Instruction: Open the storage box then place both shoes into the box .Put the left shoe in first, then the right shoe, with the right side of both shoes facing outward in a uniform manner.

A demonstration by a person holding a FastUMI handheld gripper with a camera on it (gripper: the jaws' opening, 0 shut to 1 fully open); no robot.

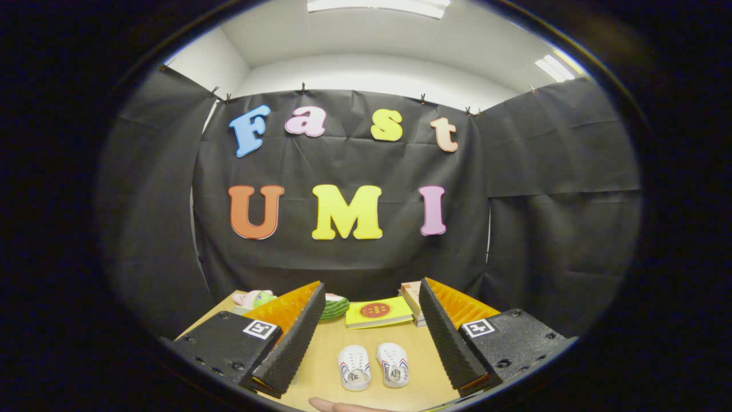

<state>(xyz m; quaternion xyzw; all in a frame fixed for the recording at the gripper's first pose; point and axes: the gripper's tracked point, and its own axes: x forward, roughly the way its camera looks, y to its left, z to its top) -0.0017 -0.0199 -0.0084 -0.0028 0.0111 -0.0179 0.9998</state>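
Two small white shoes (373,366) lie side by side on the surface (326,355), between and just ahead of the hand-held gripper (366,357), whose fingers stand wide apart and hold nothing. Their long axes run along the fingers' direction, toward the yellow book (377,312).

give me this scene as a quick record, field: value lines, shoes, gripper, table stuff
gripper: gripper open, fingers wide apart, holding nothing
shoes: two small white shoes, left shoe and right shoe, side by side on the table, between the fingers
beyond shoes: yellow book, stack of books, green striped item, pink-and-green toy
storage box: cannot tell
person: a fingertip nearest the camera
task progress: shoes not yet picked up
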